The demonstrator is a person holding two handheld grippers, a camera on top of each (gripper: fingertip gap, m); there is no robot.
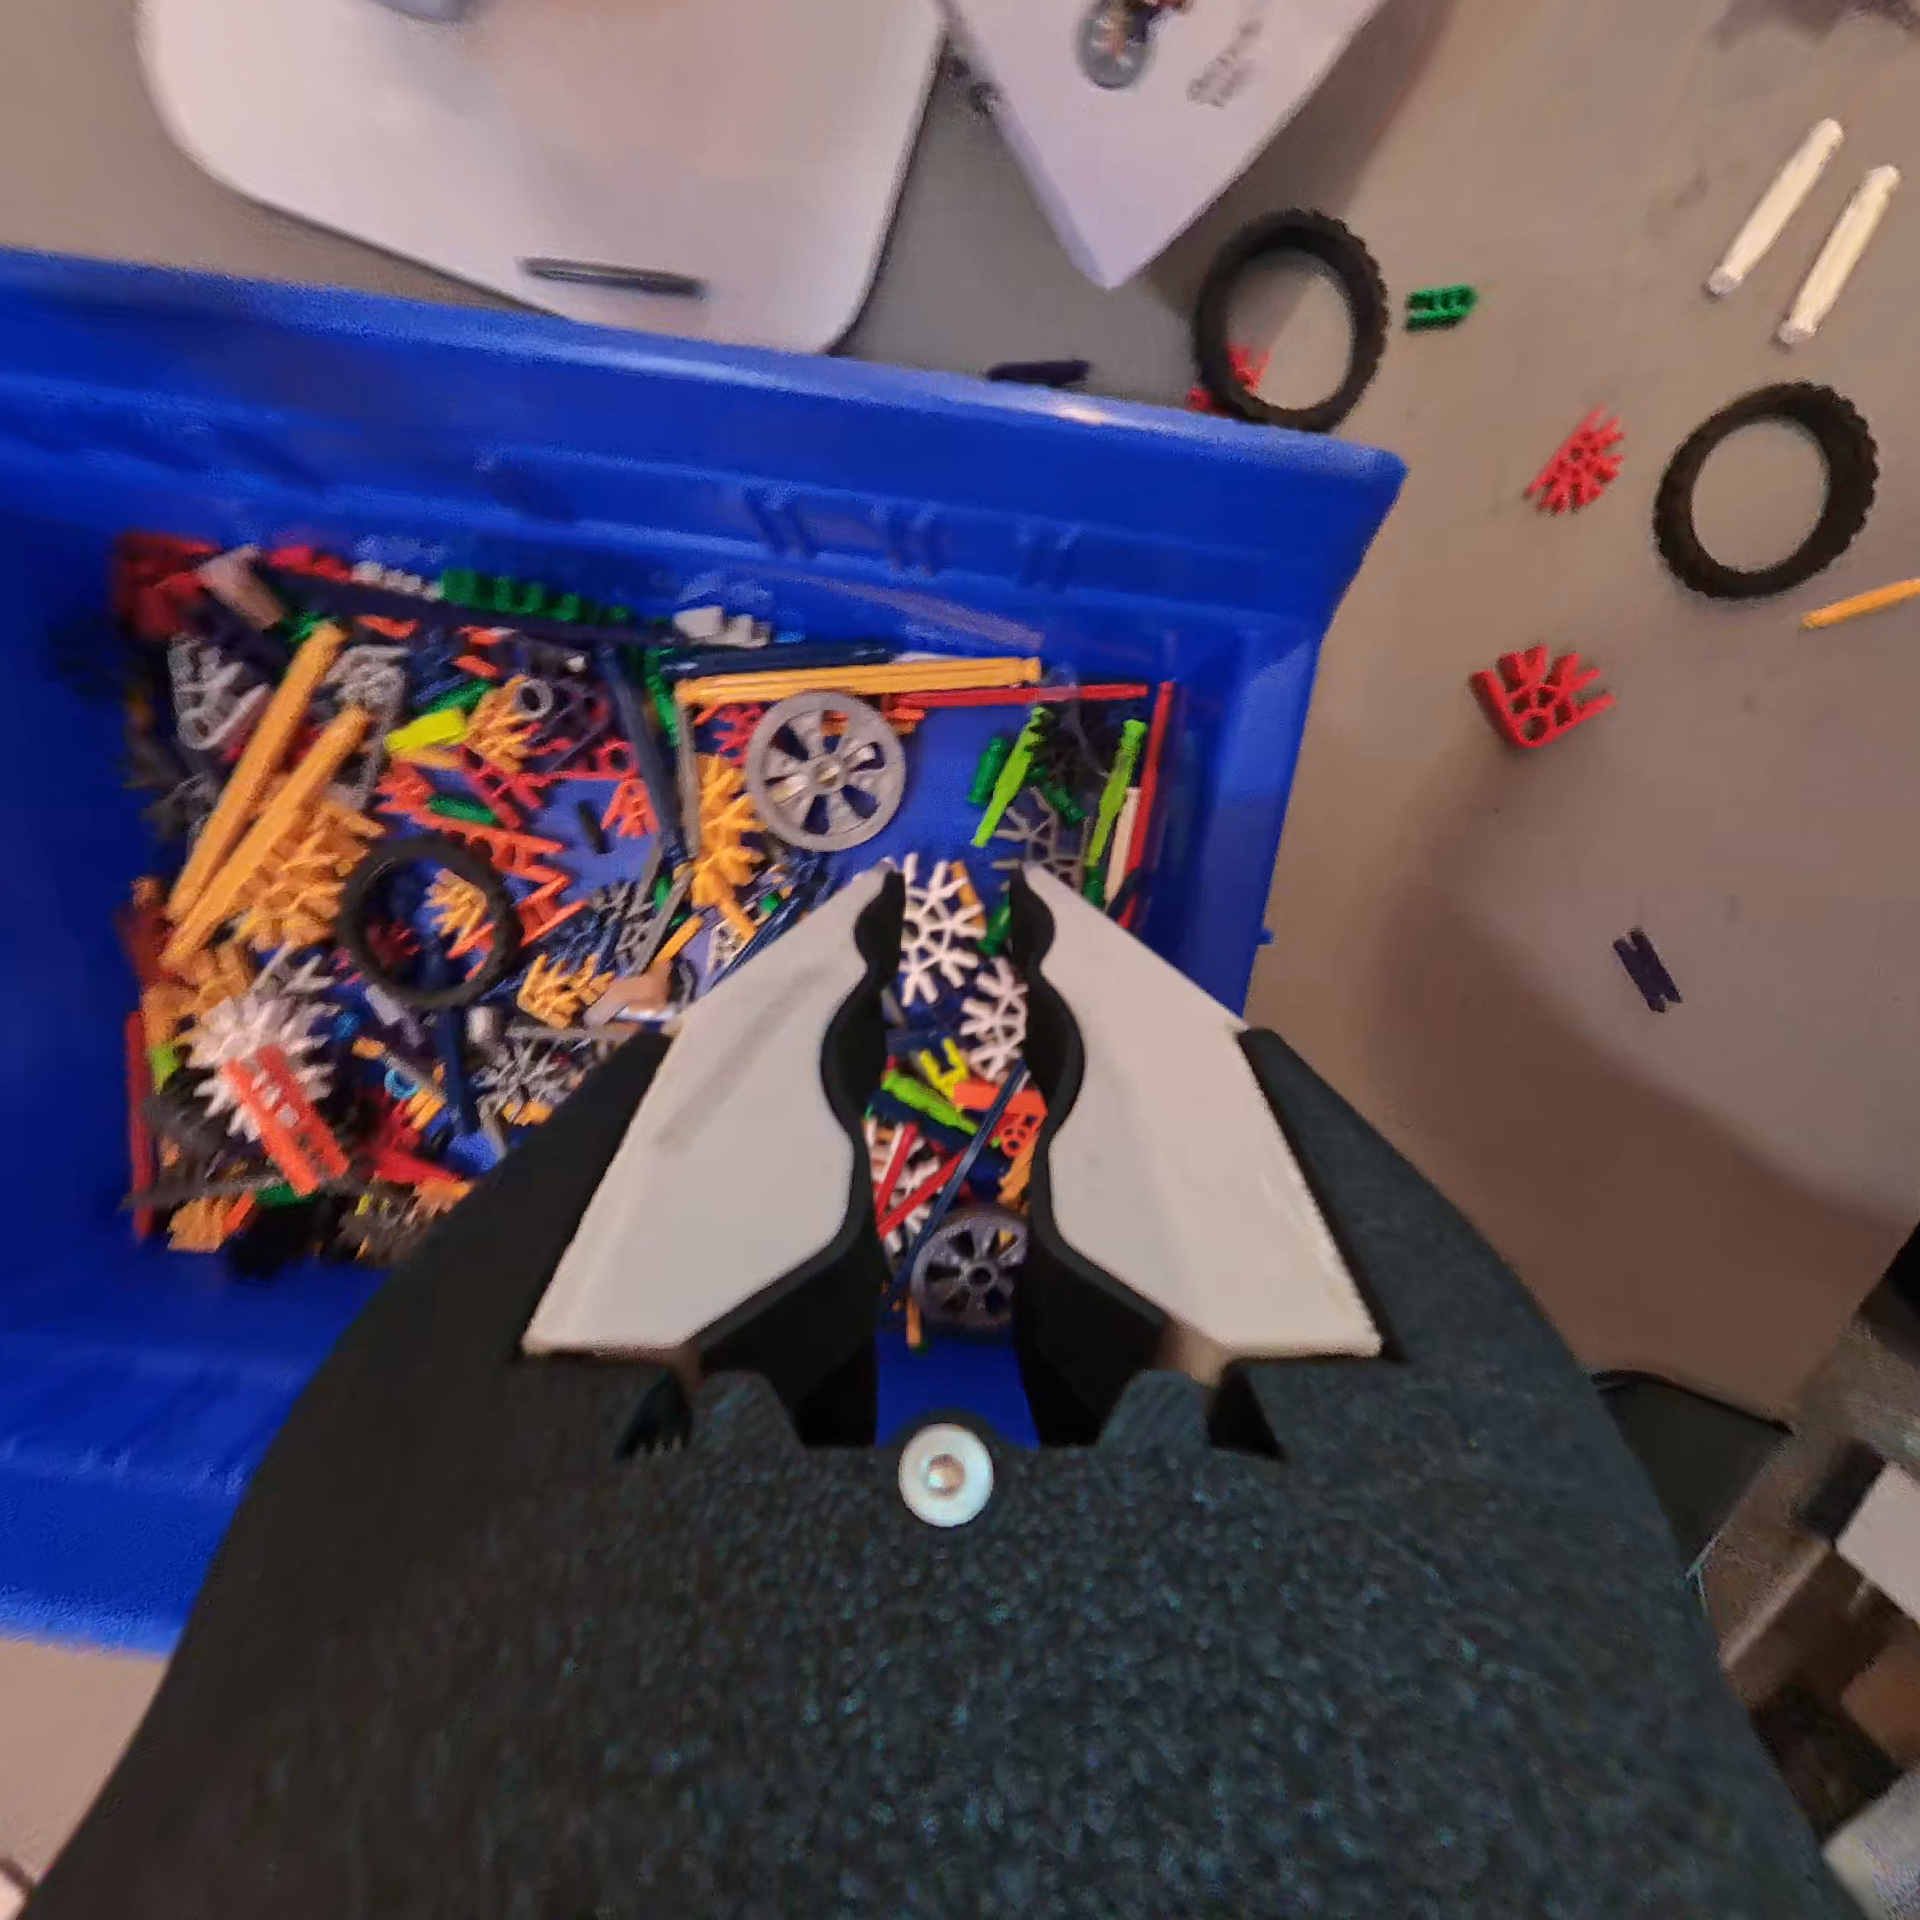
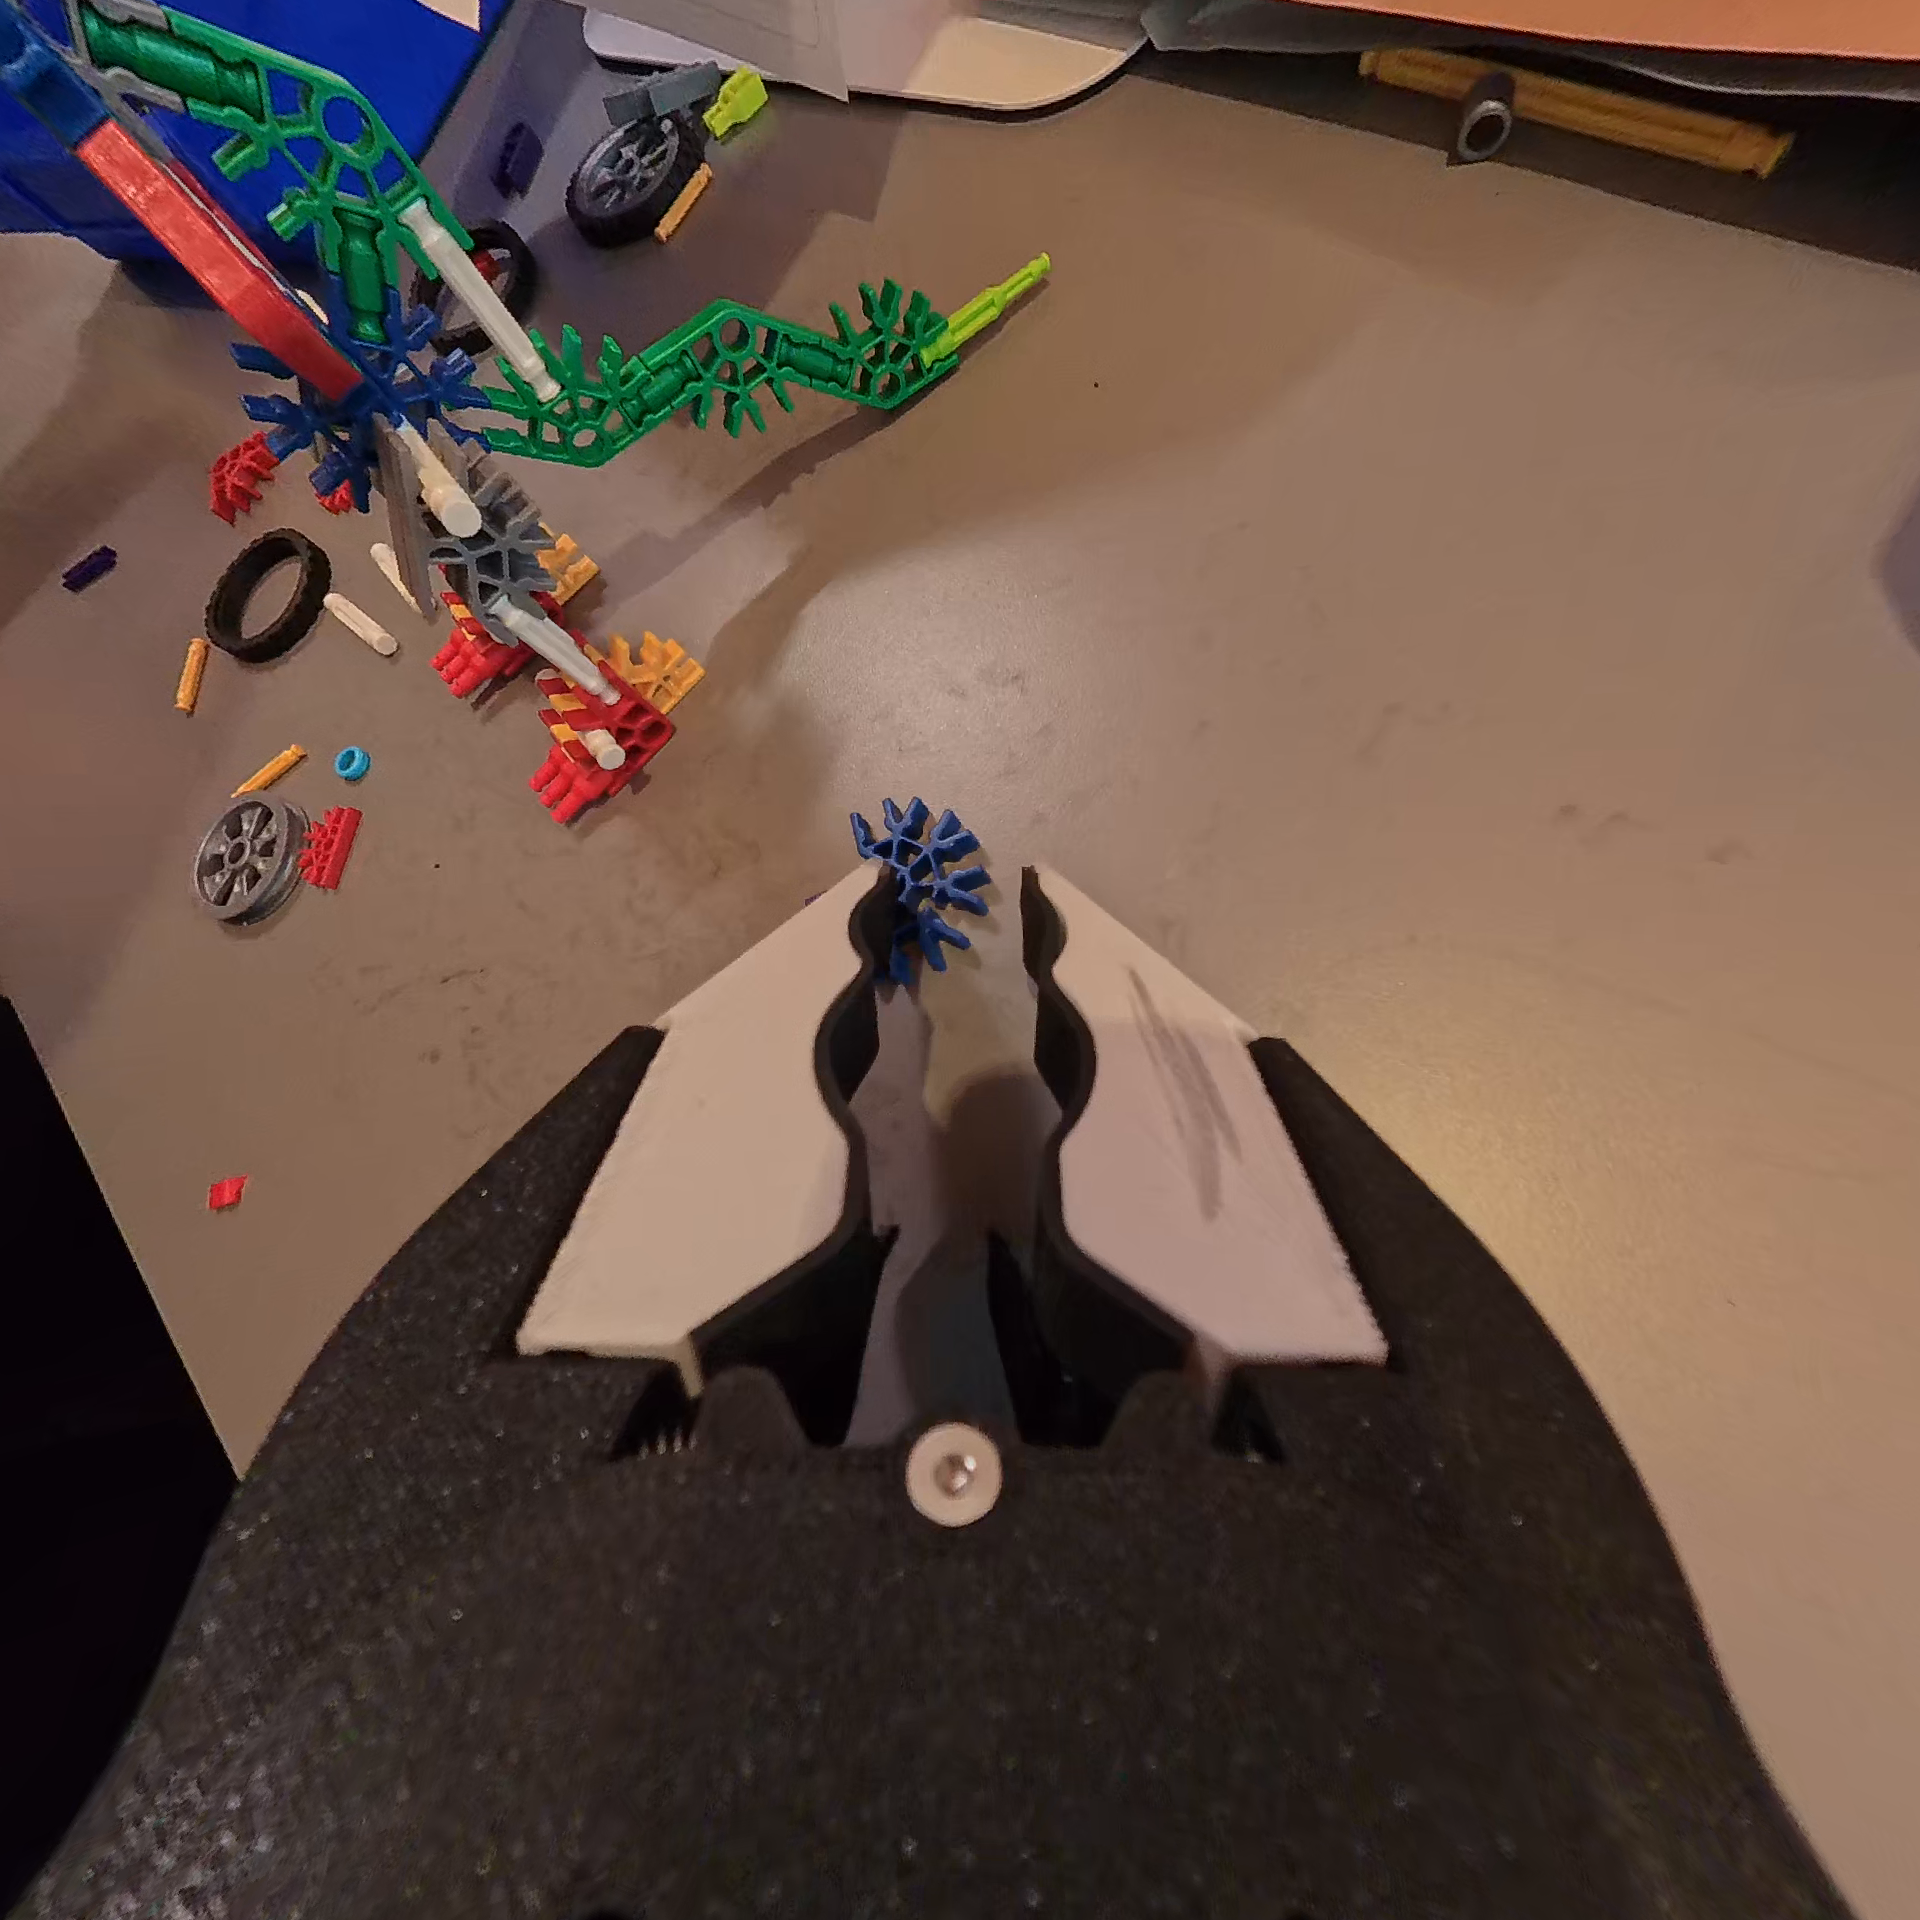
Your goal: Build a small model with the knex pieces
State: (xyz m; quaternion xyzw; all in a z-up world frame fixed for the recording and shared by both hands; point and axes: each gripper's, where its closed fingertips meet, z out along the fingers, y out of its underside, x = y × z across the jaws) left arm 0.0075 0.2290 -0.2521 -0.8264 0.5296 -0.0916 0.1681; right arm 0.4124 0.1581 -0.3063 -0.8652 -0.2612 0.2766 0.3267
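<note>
My left gripper (image 1: 951, 883) is open and empty, hovering over a blue bin (image 1: 727, 436) full of mixed plastic construction pieces. White snowflake connectors (image 1: 940, 925) lie in the bin right below its fingertips, with a grey spoked wheel (image 1: 826, 771) just beyond. My right gripper (image 2: 956, 878) is open low over the tan table. A blue snowflake connector (image 2: 925, 883) stands at its tips, against the left finger and apart from the right finger. A partly built model (image 2: 436, 416) of green, blue, red and grey pieces stands to the far left.
Beside the bin lie black tyres (image 1: 1764, 488), red connectors (image 1: 1538, 696), white rods (image 1: 1808, 229) and a purple clip (image 1: 1647, 968). A white board (image 1: 540, 135) and a booklet (image 1: 1143, 104) lie behind it. Near the model lie a grey wheel (image 2: 244, 857) and a tyre (image 2: 268, 594). The grippers' ends are close to 40 cm from one another. My right tips are about 40 cm from the grey spoked wheel (image 1: 826, 771), my left tips only 6 cm.
</note>
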